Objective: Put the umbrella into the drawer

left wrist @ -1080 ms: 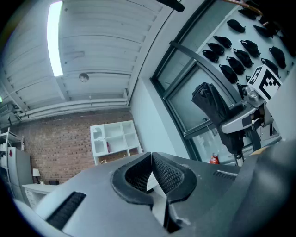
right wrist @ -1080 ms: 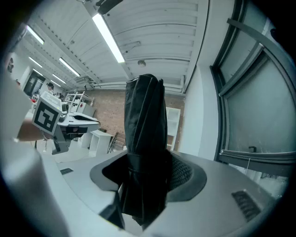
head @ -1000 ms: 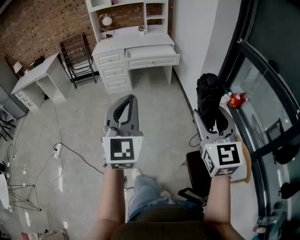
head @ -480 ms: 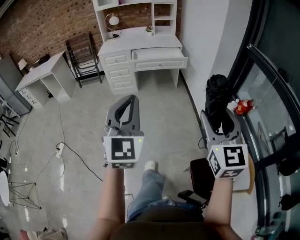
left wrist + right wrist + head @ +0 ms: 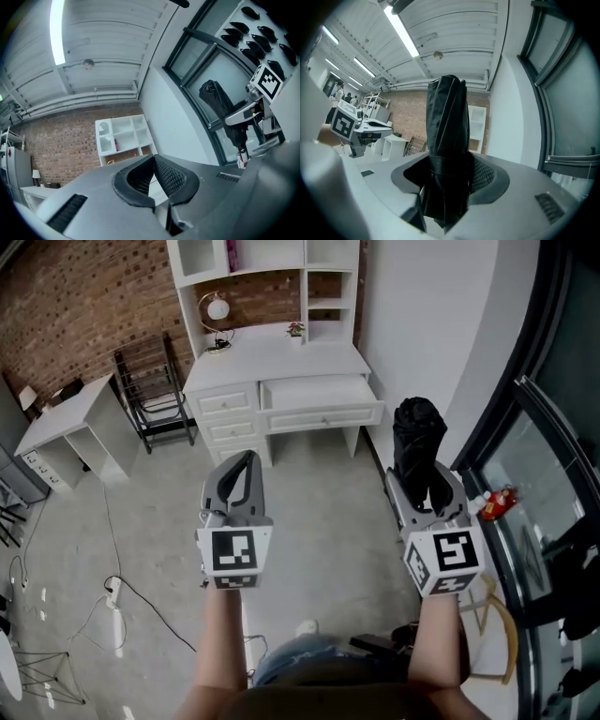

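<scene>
A folded black umbrella (image 5: 418,450) stands upright between the jaws of my right gripper (image 5: 427,495), which is shut on it; in the right gripper view the umbrella (image 5: 447,159) fills the middle, pads pressed on both sides. My left gripper (image 5: 237,486) is shut with nothing in it, its pads (image 5: 161,176) touching at the tips. Ahead stands a white desk (image 5: 281,357) with an open wide drawer (image 5: 322,394) pulled out at its front. Both grippers are held out level over the floor, short of the desk.
A stack of small drawers (image 5: 226,415) sits at the desk's left, shelves (image 5: 267,263) above. A black rack (image 5: 150,381) and a second white table (image 5: 66,423) stand left. Cables (image 5: 117,587) lie on the floor. A glass wall (image 5: 553,465) runs along the right, a wooden stool (image 5: 492,629) beside it.
Both grippers and the person have moved forward toward the desk, which now looks nearer and larger. The umbrella stays held in the right gripper.
</scene>
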### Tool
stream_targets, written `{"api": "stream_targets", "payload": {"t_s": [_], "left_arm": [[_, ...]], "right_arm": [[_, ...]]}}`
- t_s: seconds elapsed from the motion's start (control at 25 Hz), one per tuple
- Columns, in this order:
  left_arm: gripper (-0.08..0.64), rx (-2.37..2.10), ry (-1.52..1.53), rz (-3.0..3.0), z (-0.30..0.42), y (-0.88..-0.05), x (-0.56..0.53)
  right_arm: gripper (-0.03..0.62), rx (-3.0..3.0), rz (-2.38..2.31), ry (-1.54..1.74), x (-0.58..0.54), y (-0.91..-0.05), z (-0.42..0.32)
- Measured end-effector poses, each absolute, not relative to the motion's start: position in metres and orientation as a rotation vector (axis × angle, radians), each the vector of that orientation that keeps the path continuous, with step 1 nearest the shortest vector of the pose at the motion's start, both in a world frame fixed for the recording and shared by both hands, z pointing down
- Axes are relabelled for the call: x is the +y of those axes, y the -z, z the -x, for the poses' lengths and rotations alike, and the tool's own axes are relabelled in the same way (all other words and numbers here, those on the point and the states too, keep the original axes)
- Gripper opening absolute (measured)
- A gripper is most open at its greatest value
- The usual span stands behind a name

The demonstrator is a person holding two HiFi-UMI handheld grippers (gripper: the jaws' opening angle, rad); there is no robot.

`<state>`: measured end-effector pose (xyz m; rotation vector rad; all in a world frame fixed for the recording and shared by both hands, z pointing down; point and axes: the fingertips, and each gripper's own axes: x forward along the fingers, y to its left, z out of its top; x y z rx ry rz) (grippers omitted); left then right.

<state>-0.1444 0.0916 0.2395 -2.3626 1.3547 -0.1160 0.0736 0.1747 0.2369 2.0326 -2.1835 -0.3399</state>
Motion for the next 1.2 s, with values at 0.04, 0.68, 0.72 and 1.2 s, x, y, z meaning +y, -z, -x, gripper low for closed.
{"api": "stream_targets", "payload": {"t_s": [0.04, 0.68, 0.72, 1.2], "left_arm": [[0.003, 1.355, 0.111, 2.364, 0.147, -0.236, 0.071], [0.003, 1.437, 0.134, 2.349, 0.105, -0.248, -0.188], [0.003, 1.441, 0.141, 2.349, 0.098, -0.249, -0.209], [0.003, 1.511, 0.185, 2.368, 0.016, -0.255, -0.441]], "right_arm": [[0.238, -2.177, -2.04, 0.346, 0.154, -0.232, -0.071], [0.238, -2.26, -1.954, 0.233, -0.114, -0.257, -0.118], [0.239, -2.263, -1.94, 0.227, -0.136, -0.259, -0.125], [0.239, -2.327, -1.694, 0.15, -0.408, -0.297, -0.188]]}}
